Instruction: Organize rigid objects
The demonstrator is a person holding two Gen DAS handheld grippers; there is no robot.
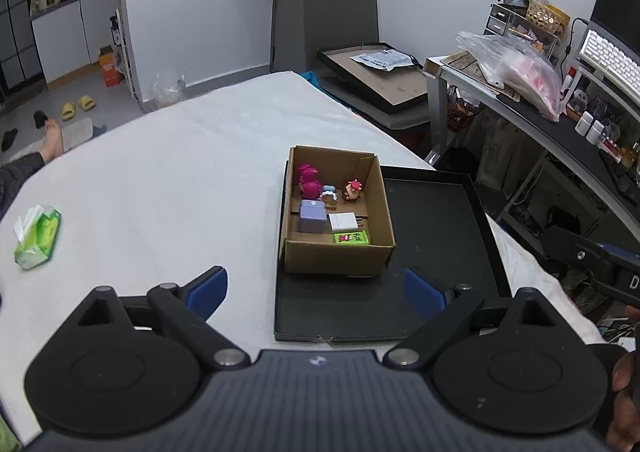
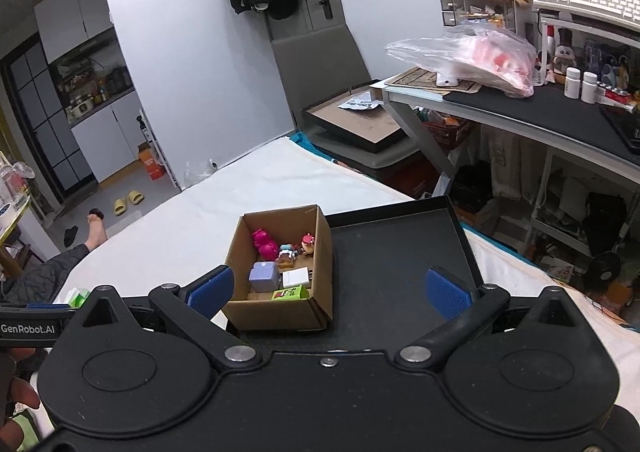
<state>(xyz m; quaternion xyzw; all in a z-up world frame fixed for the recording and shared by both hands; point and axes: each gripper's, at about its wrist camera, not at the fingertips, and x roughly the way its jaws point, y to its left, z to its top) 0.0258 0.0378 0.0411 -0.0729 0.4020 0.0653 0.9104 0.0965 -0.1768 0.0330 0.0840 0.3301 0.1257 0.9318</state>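
1. While both wrist views face the same scene, the cardboard box (image 1: 338, 212) sits in the left part of a black tray (image 1: 436, 236) on the white-covered bed (image 1: 180, 172).
2. Left hand-held gripper (image 1: 316, 292): fingers spread wide, nothing between the blue pads (image 1: 210, 290), hovering near the tray's front edge, clear of the box.
3. Right hand-held gripper (image 2: 328, 292): fingers also wide apart, empty; in its view the box (image 2: 280, 276) lies between the pads, closer to the left one (image 2: 210, 292). Contact not evident.
4. Box contents, back row: two magenta figures (image 1: 309, 182) at the left, a small blue-and-white figure (image 1: 329, 192) beside them, a red-capped figure (image 1: 354, 189) to the right.
5. Front row: lilac cube (image 1: 313, 216) at the left, white charger (image 1: 343, 222) touching its right side, green carton (image 1: 352, 238) against the front wall.
6. Right side of the tray (image 2: 400, 252) is bare.
7. Green tissue pack (image 1: 38, 238) lies on the bed, well apart to the left.
8. Cluttered table (image 1: 540, 120) stands at the right with a plastic bag (image 1: 516, 68) and a keyboard (image 1: 612, 56).
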